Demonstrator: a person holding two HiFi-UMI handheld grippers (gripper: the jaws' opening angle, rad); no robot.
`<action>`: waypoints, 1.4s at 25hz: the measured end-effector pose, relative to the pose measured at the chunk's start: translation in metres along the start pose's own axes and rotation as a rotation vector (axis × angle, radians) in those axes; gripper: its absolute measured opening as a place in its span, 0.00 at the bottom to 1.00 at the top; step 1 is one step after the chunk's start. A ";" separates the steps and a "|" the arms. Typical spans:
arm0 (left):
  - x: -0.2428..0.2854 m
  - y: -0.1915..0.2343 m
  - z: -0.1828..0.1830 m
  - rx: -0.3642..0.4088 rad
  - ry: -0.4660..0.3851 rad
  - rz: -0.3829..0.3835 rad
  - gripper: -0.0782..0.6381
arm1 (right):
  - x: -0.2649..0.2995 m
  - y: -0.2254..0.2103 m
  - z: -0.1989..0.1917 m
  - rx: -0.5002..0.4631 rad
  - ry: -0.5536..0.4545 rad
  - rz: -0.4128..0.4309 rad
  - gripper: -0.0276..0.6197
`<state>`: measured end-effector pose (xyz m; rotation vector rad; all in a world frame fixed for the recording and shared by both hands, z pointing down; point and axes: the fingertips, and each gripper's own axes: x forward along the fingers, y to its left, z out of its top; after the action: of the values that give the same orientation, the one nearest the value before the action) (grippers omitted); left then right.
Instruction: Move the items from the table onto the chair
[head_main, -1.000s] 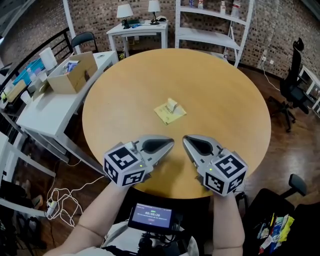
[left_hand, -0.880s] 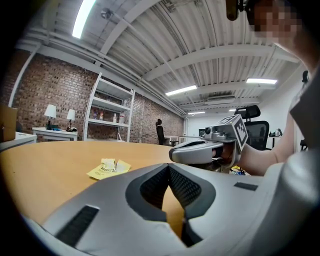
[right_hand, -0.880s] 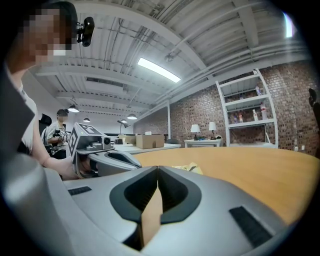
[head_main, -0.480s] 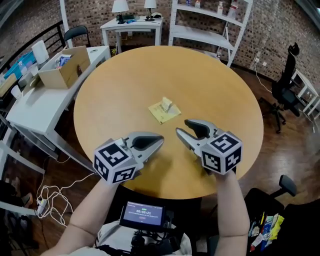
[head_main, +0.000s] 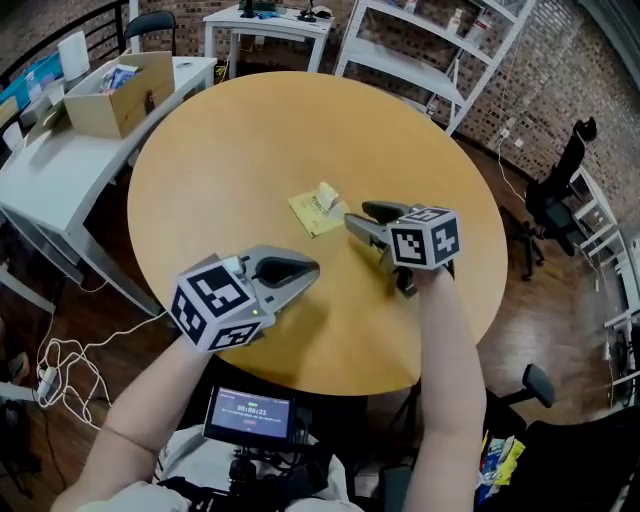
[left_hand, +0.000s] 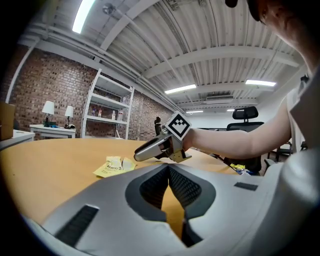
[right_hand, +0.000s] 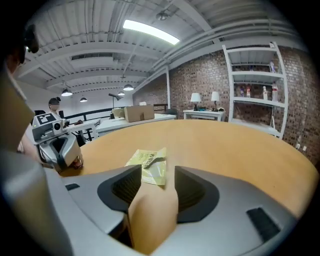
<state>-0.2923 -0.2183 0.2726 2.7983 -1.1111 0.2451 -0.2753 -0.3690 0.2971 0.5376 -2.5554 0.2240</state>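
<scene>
A yellow packet (head_main: 317, 208) with a curled flap lies near the middle of the round wooden table (head_main: 230, 140). My right gripper (head_main: 358, 222) reaches out over the table, its tips just right of the packet. In the right gripper view the packet (right_hand: 149, 162) lies just ahead of that gripper (right_hand: 156, 176). Its jaws have just been opening and stand apart, with only bare table between them. My left gripper (head_main: 306, 271) hovers nearer the table's front edge, its tips together and empty. The left gripper view shows the packet (left_hand: 114, 166) and the right gripper (left_hand: 145, 151) beyond its own jaws (left_hand: 169, 169).
A cardboard box (head_main: 112, 92) sits on a white side table at the left. White shelves (head_main: 440, 45) stand behind the table. There is a black office chair (head_main: 560, 185) at the right. Another dark chair with colourful items (head_main: 497, 458) is at the lower right. Cables (head_main: 40, 365) lie on the floor.
The right gripper has moved forward across the table to the packet, and its jaws have gone from shut to open. The left gripper has stayed about where it was.
</scene>
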 end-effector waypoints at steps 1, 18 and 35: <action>0.000 -0.001 0.000 0.001 -0.004 -0.002 0.12 | 0.006 -0.003 -0.001 -0.003 0.019 0.008 0.38; -0.002 0.000 -0.007 -0.003 0.005 -0.032 0.12 | -0.003 0.023 0.008 -0.153 0.021 0.059 0.05; 0.057 -0.059 0.015 0.058 -0.055 -0.163 0.13 | -0.176 0.045 -0.031 -0.012 -0.378 -0.066 0.05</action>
<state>-0.2087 -0.2163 0.2658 2.9439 -0.8936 0.1880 -0.1412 -0.2624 0.2298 0.7160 -2.8937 0.0884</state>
